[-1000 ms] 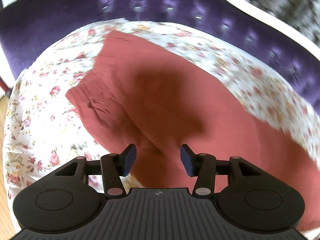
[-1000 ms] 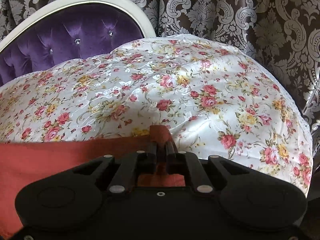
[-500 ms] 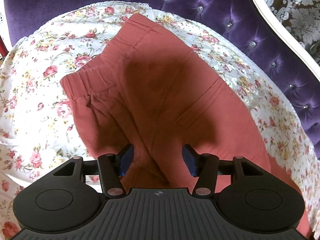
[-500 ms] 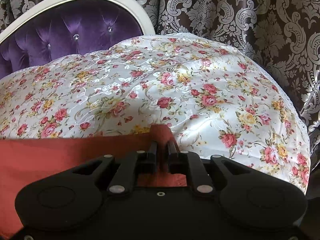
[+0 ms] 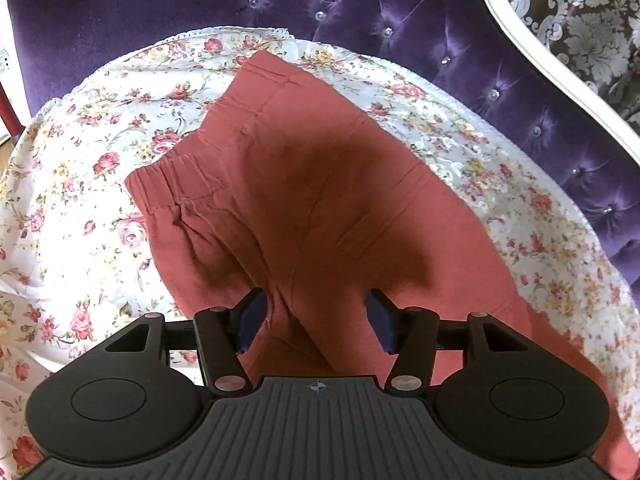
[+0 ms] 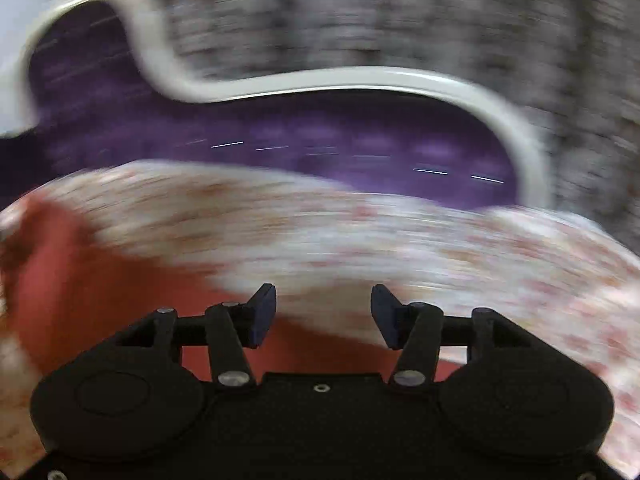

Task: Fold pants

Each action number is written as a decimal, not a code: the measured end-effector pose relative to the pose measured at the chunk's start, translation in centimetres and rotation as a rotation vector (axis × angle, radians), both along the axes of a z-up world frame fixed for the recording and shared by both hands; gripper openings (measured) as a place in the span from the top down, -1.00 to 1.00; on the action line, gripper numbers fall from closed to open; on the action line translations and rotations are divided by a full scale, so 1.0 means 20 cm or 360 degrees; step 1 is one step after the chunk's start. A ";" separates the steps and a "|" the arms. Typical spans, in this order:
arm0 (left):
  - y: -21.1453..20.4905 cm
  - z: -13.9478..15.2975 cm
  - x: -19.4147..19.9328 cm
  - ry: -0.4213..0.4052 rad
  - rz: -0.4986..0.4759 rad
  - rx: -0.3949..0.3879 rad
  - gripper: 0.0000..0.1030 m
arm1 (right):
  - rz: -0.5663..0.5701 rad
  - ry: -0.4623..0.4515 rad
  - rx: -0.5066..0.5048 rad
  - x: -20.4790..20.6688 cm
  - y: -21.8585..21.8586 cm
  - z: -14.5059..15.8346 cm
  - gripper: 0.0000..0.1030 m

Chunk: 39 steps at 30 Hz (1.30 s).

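Left hand-held gripper [image 5: 314, 322]: fingers spread, empty, poised over the rust-red cotton pants [image 5: 320, 200], which lie flat on the floral-print bedspread [image 5: 80, 200], waistband away, likely ready for a fold. Right hand-held gripper [image 6: 323, 318]: spread, empty, view motion-blurred.

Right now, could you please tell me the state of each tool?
Left tool: open, holding nothing, above the pants.
Right tool: open, holding nothing; its view is blurred by motion.
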<state>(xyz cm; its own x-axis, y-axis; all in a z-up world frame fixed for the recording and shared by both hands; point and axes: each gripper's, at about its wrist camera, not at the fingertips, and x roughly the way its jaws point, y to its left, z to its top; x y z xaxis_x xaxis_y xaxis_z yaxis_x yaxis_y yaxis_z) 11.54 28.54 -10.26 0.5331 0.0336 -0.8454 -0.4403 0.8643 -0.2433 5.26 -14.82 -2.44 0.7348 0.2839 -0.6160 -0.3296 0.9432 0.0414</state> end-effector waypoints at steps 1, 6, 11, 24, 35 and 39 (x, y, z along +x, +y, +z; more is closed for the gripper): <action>0.00 0.01 0.00 -0.0008 -0.0006 -0.0002 -0.04 | 0.0093 -0.0007 0.0009 -0.01 0.10 -0.01 -0.09; 0.00 0.01 0.00 -0.0001 -0.0057 -0.0008 -0.04 | 0.0586 -0.0048 0.0048 -0.07 0.66 -0.08 -0.04; 0.08 0.01 -0.04 0.0044 -0.0082 -0.0060 -0.04 | 0.0864 -0.0110 -0.0021 -0.10 1.04 -0.15 0.00; 0.15 0.08 -0.10 0.0010 -0.0195 -0.0123 -0.04 | 0.0839 -0.0074 -0.0107 0.04 1.21 -0.25 0.80; 0.09 -0.01 0.01 -0.0037 -0.0115 -0.0375 -0.10 | 0.0790 0.0076 0.0100 0.13 1.14 -0.18 0.79; 0.10 -0.06 0.06 -0.0010 -0.0018 -0.0381 0.25 | 0.0788 0.0081 0.0100 0.12 1.15 -0.18 0.79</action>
<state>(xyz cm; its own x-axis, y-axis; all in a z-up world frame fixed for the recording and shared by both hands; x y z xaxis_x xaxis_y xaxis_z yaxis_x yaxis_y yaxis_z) 12.82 30.56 -11.52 0.5374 -0.1733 -0.8253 -0.4286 0.7867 -0.4443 7.64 8.23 -6.08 0.4718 0.6288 -0.6181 -0.7333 0.6691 0.1209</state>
